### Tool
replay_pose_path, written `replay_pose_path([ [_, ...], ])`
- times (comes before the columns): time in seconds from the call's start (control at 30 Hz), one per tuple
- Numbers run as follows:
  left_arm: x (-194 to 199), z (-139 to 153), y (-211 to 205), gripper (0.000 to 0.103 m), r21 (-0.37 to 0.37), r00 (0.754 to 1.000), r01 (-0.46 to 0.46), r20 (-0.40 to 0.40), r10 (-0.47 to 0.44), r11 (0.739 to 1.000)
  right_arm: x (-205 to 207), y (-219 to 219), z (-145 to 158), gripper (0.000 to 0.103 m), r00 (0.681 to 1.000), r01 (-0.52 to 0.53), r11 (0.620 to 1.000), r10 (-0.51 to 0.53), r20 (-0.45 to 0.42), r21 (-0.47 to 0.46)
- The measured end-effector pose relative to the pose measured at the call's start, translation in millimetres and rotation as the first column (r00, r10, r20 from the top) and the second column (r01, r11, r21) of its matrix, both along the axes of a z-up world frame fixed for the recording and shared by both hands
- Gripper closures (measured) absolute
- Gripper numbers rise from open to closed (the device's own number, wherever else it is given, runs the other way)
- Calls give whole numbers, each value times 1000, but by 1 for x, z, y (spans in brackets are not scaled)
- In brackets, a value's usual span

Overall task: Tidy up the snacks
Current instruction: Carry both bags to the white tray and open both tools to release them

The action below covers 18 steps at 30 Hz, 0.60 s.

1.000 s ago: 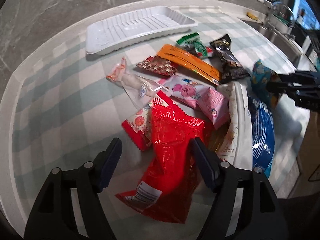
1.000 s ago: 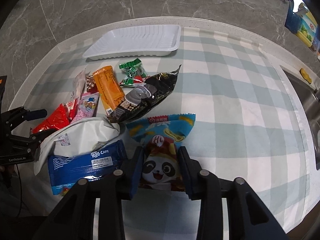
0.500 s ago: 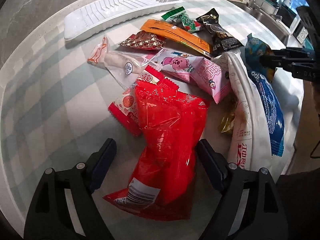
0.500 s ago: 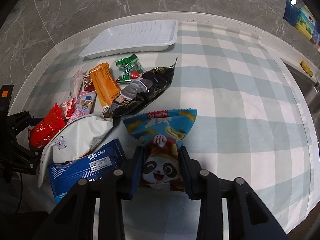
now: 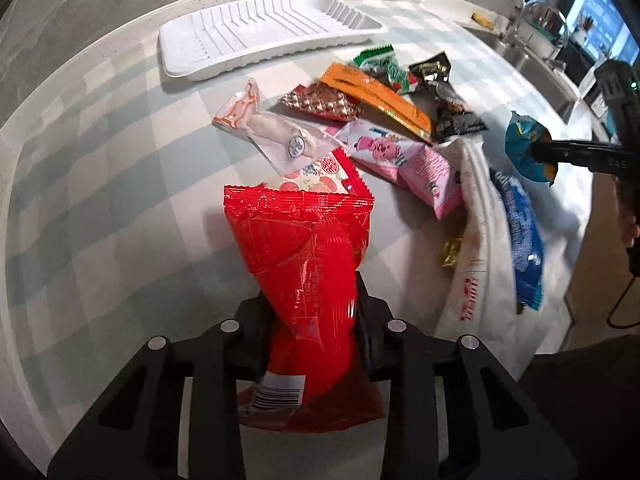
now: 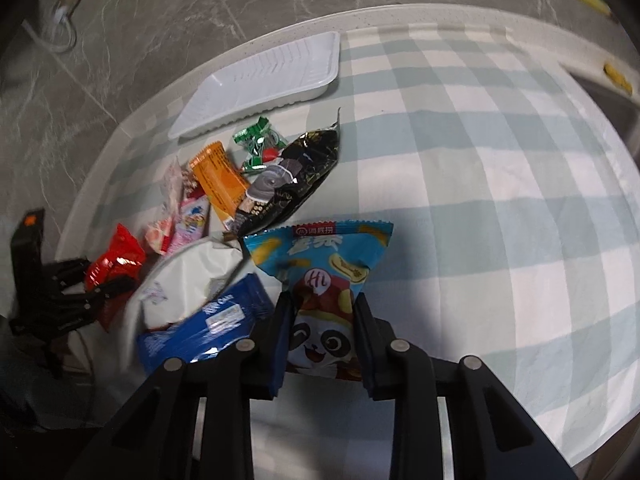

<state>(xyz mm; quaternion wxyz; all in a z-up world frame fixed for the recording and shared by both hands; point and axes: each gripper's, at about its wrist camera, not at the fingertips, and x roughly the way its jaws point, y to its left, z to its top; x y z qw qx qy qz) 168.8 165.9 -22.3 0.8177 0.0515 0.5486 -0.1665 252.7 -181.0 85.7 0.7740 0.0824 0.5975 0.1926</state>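
The left gripper [image 5: 312, 320] is clamped on the lower part of a red snack bag [image 5: 304, 256], which stands up between its fingers with its crimped top edge pointing away toward the white tray [image 5: 260, 32] at the far side of the checked tablecloth [image 5: 100, 168]. The right gripper [image 6: 320, 332] is closed on a blue panda bag [image 6: 324, 272], pinching it at the panda's face while the wide top fans out ahead. Between the two grippers lie the loose snacks: a pink packet [image 5: 400, 152], an orange bar [image 5: 380, 96], a black packet [image 6: 292, 180], a green candy [image 6: 260, 140], a white bag [image 6: 192, 276] and a blue roll cake pack [image 6: 208, 320], all near the tray but outside it.
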Motion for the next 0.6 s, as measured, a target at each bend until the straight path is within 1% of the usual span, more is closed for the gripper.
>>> replay_pose_path([
  [0.13, 3, 19, 11, 72, -31, 1000, -6, 25, 7, 999, 11, -13, 12, 72, 998, 54, 994, -52, -28, 94],
  [0.27, 21, 38, 18, 72, -68, 998, -16, 58, 20, 998, 32, -15, 24, 72, 996, 88, 980, -82, -41, 180],
  [0.37, 46, 52, 23, 72, -110, 996, -32, 83, 41, 993, 54, -10, 30, 72, 996, 90, 969, -83, -38, 228],
  [0.5, 82, 68, 25, 72, -110, 991, -35, 123, 49, 993, 86, 4, 38, 72, 998, 65, 962, -62, -18, 264],
  [0.6, 112, 78, 30, 72, -138, 988, -44, 139, 63, 989, 111, 18, 41, 72, 999, 41, 961, -43, 0, 275],
])
